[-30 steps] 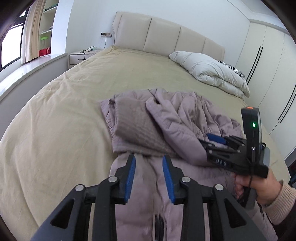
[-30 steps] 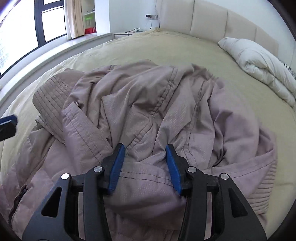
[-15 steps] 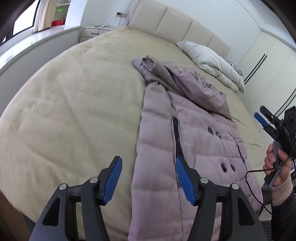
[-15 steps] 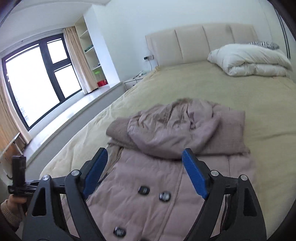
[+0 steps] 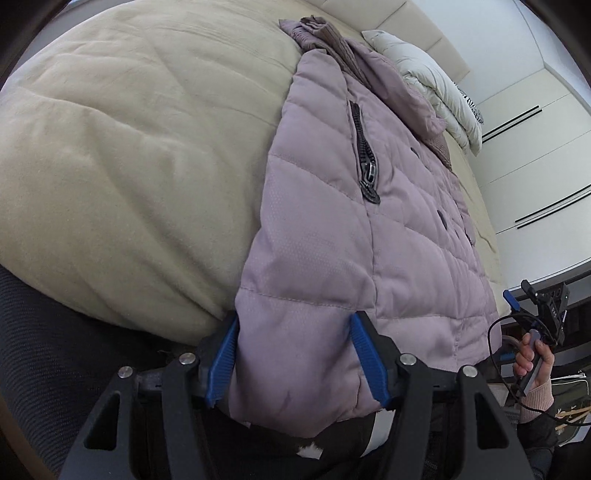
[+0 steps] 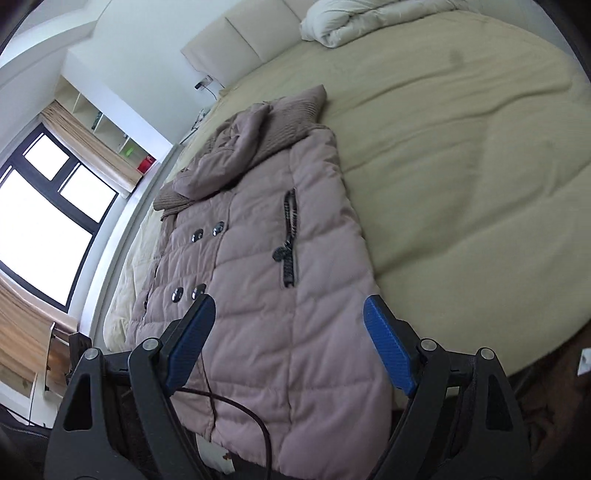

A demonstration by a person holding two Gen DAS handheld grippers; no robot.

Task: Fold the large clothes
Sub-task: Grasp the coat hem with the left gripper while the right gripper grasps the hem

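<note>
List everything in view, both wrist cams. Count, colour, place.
puffer coat: 1, mauve, flat on bed, hem hanging over near edge
pocket zippers: 2, dark, one on each front panel
snap buttons: several, dark, down the front
bed cover: 1, beige, beneath coat
duvet: 1, white, folded by headboard
headboard: 1, cream, at wall
window: 1, black frame, beside bed
wardrobe: 1, white, beyond bed
left gripper: black, blue pads, open astride hem corner
right gripper: same, open above hem
hand: 1, holding right gripper

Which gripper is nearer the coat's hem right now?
Left. The left gripper straddles a corner of the coat hem, jaws open. The right gripper hovers open above it.
</note>
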